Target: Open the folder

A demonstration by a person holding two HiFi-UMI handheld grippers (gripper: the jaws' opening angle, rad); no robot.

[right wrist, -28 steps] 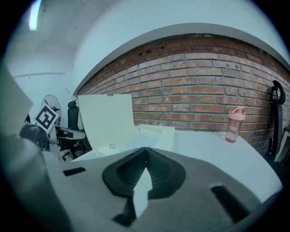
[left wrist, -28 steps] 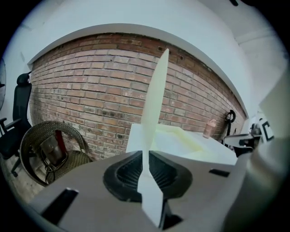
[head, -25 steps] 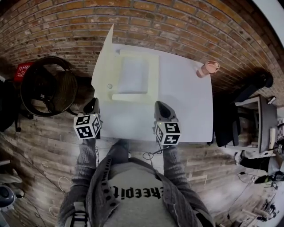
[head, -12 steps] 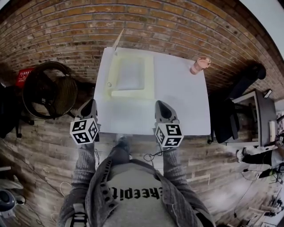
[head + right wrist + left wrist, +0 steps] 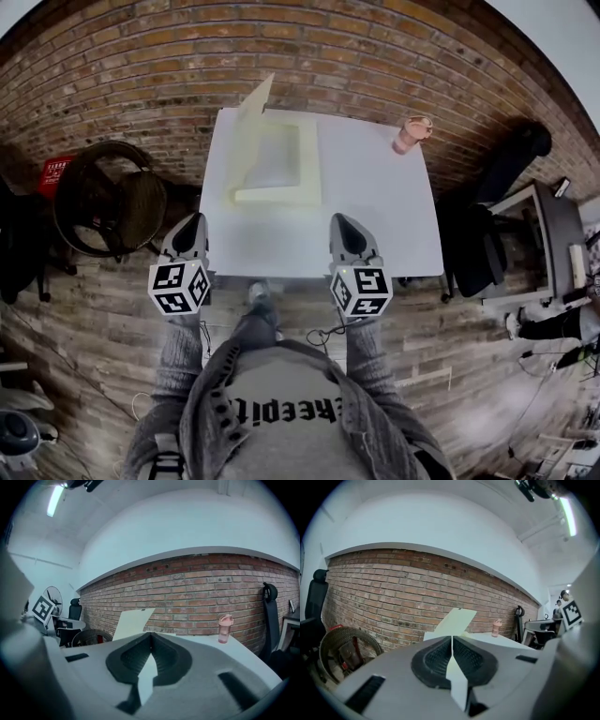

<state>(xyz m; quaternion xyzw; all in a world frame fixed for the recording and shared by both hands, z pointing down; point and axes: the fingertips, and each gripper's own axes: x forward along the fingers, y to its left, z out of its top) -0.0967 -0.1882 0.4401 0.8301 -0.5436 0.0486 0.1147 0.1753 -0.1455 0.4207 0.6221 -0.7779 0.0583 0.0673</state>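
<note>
– Pale yellow folder (image 5: 272, 159): where is it being kept?
– At the far left of the white table (image 5: 375, 216), already spread open, its cover (image 5: 255, 98) being left raised at the far edge.
– And the grippers?
– The left gripper (image 5: 190, 232) and right gripper (image 5: 342, 227) are being drawn back past the near edge, jaws being held together on nothing; the opening is judged done. Mid-table is being left free, with a pink bottle (image 5: 410, 134) far right.

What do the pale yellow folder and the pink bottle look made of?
The pale yellow folder looks like thin card or matte plastic: its raised cover stands flat, without gloss. The pink bottle seems smooth plastic, evenly coloured, but it's too small to be sure.
</note>
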